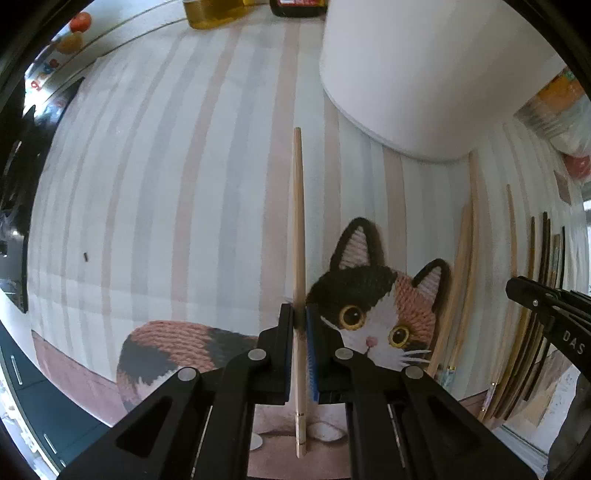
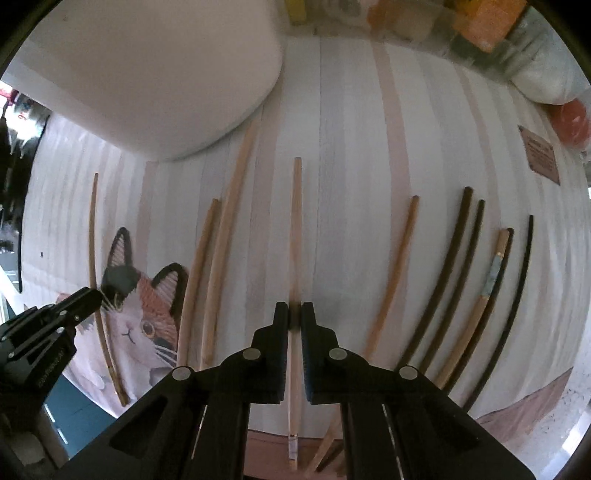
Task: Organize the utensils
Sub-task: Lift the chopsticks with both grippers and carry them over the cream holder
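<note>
Chopsticks are what both hands are busy with. The left gripper [image 1: 300, 325] has its jaws clamped on a pale wooden chopstick [image 1: 298, 229], gripped nearer its thick end, and seems to hold it off the striped tablecloth with the knitted calico cat printed on it [image 1: 177, 206]. The right gripper [image 2: 294, 321] is closed round a second light wooden chopstick [image 2: 295, 229]; whether that one is lifted or lying on the cloth I cannot tell from its own view.

To do this step well, I'd say each stick wants carrying level, held firm so it does not swivel between the pads, and then tipped point-down only once it is over wherever it belongs. The tall white cylindrical container [image 1: 424, 81] just beyond looks the likely home, though that is my guess.

Room to move is decent on the left: bare cloth all the way to the yellow oil bottle [image 1: 210, 14] at the far edge. The right side is tighter. A row of loose sticks lies there, a pair of pale ones [image 2: 218, 266] near the cat and several dark brown ones [image 2: 443, 280] further out, so a low sweep could scatter them. The container's wall is close, and the two grippers are near each other, so crossing paths is the risk.
</note>
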The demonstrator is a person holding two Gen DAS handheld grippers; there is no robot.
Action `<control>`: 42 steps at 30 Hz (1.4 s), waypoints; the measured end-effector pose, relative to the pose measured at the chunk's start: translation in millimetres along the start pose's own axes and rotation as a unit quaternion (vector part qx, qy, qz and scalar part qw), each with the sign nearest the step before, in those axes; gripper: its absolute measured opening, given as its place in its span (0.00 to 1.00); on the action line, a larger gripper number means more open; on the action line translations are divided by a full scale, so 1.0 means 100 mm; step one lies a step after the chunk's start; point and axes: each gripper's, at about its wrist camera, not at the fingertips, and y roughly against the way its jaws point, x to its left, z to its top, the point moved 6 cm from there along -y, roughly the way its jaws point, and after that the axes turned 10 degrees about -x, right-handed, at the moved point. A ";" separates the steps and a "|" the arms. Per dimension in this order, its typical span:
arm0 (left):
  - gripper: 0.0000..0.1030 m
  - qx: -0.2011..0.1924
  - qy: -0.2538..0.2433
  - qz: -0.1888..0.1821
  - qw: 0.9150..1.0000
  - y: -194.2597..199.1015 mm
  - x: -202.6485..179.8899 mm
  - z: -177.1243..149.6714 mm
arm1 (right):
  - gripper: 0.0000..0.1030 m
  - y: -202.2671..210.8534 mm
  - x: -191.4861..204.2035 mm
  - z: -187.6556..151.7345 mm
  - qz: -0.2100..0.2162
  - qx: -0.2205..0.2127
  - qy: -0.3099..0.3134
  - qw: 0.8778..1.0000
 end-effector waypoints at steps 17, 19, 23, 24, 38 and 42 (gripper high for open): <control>0.04 -0.105 0.016 -0.021 0.994 1.30 0.34 0.15 | 0.07 1.14 -0.36 0.33 0.069 -0.120 -0.030 0.990; 0.04 -0.124 0.023 -0.024 0.992 1.55 0.39 0.21 | 0.07 1.27 -0.38 0.41 0.079 -0.134 -0.036 0.987; 0.04 -0.158 0.036 -0.035 0.986 1.83 0.39 0.27 | 0.07 1.57 -0.45 0.53 0.099 -0.168 -0.044 0.980; 0.04 -0.168 0.038 -0.037 0.984 1.92 0.38 0.30 | 0.07 1.70 -0.47 0.57 0.105 -0.178 -0.047 0.977; 0.04 -0.289 0.046 -0.042 0.955 2.59 0.17 1.41 | 0.07 2.80 -0.19 1.61 0.129 -0.320 -0.039 0.938; 0.04 -0.311 0.045 -0.032 0.949 2.69 0.16 1.79 | 0.07 2.86 -0.01 2.02 0.128 -0.345 -0.040 0.929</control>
